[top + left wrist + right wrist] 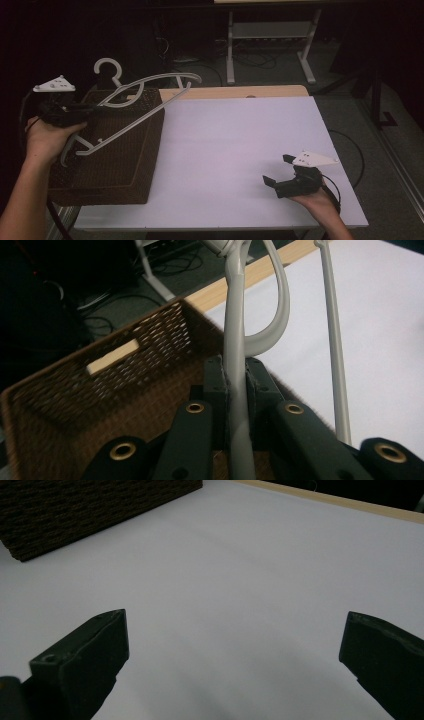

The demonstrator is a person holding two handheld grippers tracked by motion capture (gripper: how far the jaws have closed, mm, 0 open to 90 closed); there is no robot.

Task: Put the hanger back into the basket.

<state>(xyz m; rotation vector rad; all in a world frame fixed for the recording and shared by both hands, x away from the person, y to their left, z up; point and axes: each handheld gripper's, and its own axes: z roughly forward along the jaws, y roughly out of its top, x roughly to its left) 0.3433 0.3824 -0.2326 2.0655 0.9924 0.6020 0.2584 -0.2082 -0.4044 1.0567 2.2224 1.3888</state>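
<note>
I am holding the left hand-held gripper (75, 114) above the left edge of the worktop (240, 150), and its jaws are clenching on one arm of a pale grey plastic clothes hanger (145, 97). In the left gripper view that arm is running straight up between the two black pads (216, 382), with the hanger's curved shoulder looping off to the right and its straight lower bar (334, 340) standing apart on the far right. The hanger is hanging tilted over a dark brown woven basket (120, 150), which is sitting at the worktop's near-left corner and reaching back along the left edge; the hook (107, 67) is sticking up past the basket's far rim. A slot handle is showing in the basket's wall (112, 356).

I am resting the right hand-held gripper (278, 171) near the near-right corner of the worktop, released, its jaws standing wide apart over bare white surface. In the right gripper view the basket's side (90, 505) is sitting well away at the top left.

I am not reading any brand, label or writing on any of these things.
</note>
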